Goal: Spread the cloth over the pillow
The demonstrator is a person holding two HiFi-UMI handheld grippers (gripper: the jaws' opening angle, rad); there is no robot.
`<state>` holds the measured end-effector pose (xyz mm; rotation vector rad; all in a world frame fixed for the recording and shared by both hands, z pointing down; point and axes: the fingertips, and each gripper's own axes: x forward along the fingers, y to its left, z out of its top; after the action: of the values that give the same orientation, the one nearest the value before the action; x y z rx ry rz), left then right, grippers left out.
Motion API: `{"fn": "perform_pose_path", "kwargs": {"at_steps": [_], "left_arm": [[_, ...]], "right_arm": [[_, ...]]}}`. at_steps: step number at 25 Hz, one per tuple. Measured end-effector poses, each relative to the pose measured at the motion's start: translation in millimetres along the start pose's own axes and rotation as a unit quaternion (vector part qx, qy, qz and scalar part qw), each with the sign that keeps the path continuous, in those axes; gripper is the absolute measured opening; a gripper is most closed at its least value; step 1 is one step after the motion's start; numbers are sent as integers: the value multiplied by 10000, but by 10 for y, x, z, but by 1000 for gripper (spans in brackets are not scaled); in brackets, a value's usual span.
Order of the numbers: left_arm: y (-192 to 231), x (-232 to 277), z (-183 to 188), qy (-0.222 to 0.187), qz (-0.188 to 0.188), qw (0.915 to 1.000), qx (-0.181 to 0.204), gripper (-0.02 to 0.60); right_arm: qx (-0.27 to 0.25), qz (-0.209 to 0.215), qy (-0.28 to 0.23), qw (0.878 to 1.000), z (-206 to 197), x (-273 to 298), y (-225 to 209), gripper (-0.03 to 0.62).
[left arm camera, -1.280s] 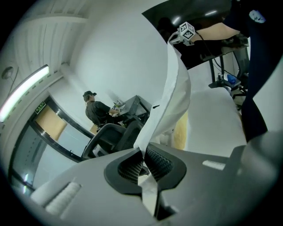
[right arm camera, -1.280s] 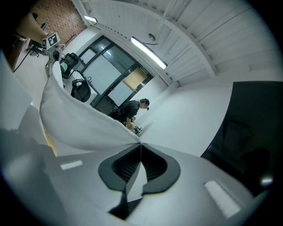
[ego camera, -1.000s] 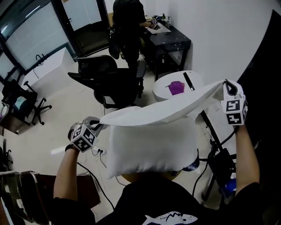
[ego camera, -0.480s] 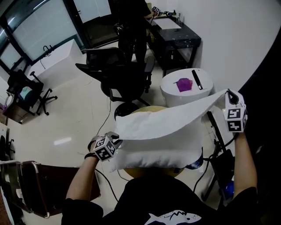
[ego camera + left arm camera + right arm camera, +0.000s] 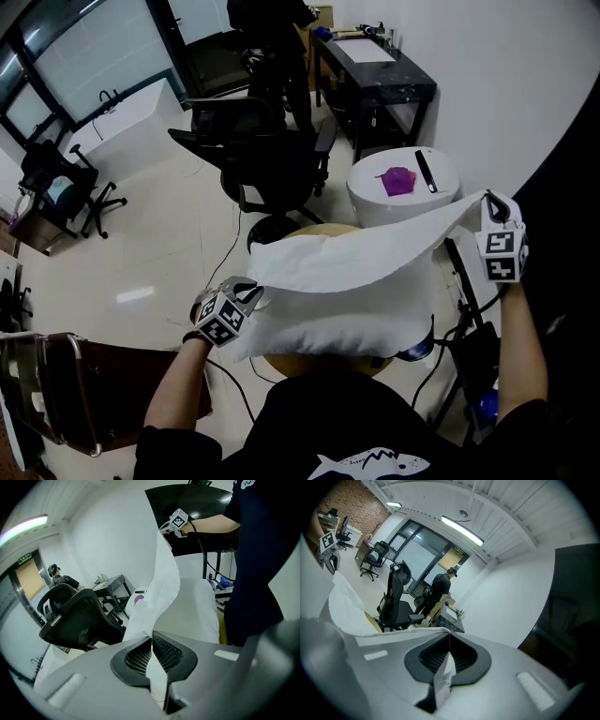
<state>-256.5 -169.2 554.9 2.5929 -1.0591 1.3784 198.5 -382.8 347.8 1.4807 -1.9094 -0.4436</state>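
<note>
The white cloth (image 5: 366, 253) is held draped over the pillow (image 5: 347, 323), its ends clamped in the left gripper (image 5: 249, 294) and right gripper (image 5: 487, 199).

Black chair (image 5: 272, 155) stands near a dark desk (image 5: 380, 75).

Left gripper (image 5: 251, 292): low on the person's left side, pointing forward and down, marker cube facing up.
Left jaws: pressed together on a corner of the cloth (image 5: 356, 258), which runs up between the ribbed pads (image 5: 133, 653).
Right gripper (image 5: 487, 200): out on the person's right side, higher than the left one, pointing nearly level.
Right jaws: closed on the opposite corner of the cloth, with a fold pinched between them.
Left forearm (image 5: 173, 394): bare, reaching forward and outward, with a dark band at the wrist.
Right forearm (image 5: 520, 347): bare, stretched forward and raised.
Spacing: the two grippers are well apart, one on each side of the body.
</note>
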Motion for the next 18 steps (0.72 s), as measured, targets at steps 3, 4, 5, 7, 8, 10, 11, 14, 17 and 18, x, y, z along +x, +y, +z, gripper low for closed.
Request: {"fn": "perform_pose_path", "kwargs": {"at_steps": [3,4,5,7,8,10,11,14,17,18], "left_arm": [[45,-38,61,-196,108,9996,-148,0],[70,-56,77,-253,158,9994,-195,0],[105,-82,88,-310,228,9990,-245,0],[216,-170,107,-408,436,9976,-339,0],[287,-225,118,-436,558,9968,-360,0],[448,-341,138,-416,794,9954,-323,0],[539,-399,143,-372,911,9948,-279,0],[868,-579,165,-205,1277,9915,-148,0],[1244,-800,239,-116,1640,9863,-84,0],[1371,-885,269,-99,1761,9843,-63,0]], "right_arm": [[-35,8,9,10000,8,5,13,12],[-42,12,9,10000,5,7,13,12],[-43,14,7,10000,3,5,12,12],[-37,2,4,10000,8,-13,0,12],[-36,-10,0,10000,14,-24,-12,12],[-22,-39,-23,10000,28,-45,-47,12],[-14,-57,-41,10000,40,-54,-69,12],[-24,-129,-103,9999,97,-64,-169,12],[-58,-189,-167,9997,170,-67,-270,12],[-77,-222,-198,9995,207,-79,-306,12]]}}
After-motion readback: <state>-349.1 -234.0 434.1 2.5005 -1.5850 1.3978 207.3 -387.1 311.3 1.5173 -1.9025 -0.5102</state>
